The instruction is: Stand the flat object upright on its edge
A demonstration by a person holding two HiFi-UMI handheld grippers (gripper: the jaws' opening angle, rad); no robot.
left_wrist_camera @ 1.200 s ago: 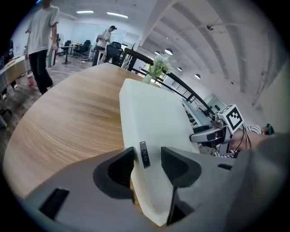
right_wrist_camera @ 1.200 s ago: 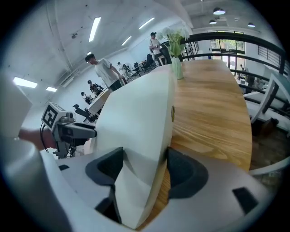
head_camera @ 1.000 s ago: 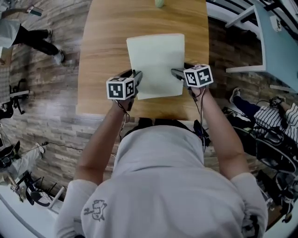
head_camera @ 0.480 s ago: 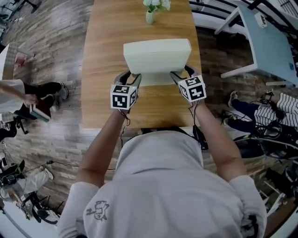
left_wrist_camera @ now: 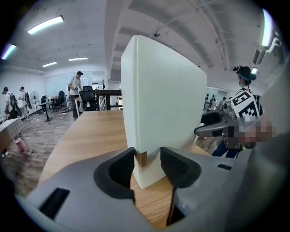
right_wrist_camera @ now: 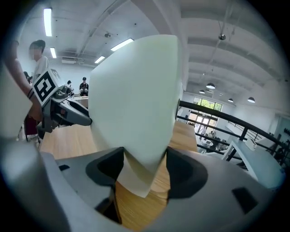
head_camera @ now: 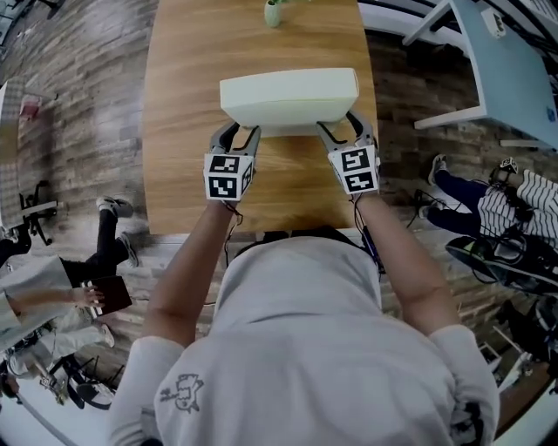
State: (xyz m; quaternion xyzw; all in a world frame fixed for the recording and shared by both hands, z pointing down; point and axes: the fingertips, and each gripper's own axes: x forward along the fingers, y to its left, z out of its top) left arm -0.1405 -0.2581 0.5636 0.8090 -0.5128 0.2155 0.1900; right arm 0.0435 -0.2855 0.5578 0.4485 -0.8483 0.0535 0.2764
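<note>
The flat object is a thick pale cream slab (head_camera: 289,97). It stands nearly upright on its long edge on the wooden table (head_camera: 183,104). My left gripper (head_camera: 237,138) is shut on its lower left corner (left_wrist_camera: 140,149). At the slab's lower right corner (right_wrist_camera: 136,149) my right gripper (head_camera: 342,132) is shut too. In the left gripper view the slab's bottom edge rests on the wood. Each gripper view shows the slab wedged between both black pads.
A small vase with flowers (head_camera: 275,10) stands at the table's far end. A pale blue table (head_camera: 514,61) is to the right. People stand and walk on the wooden floor at left (head_camera: 105,235). Bags and cables lie at right (head_camera: 497,226).
The slab went from lying flat to tilted up and now nearly upright on its edge. Both grippers stayed on its near corners and moved a little away from me.
</note>
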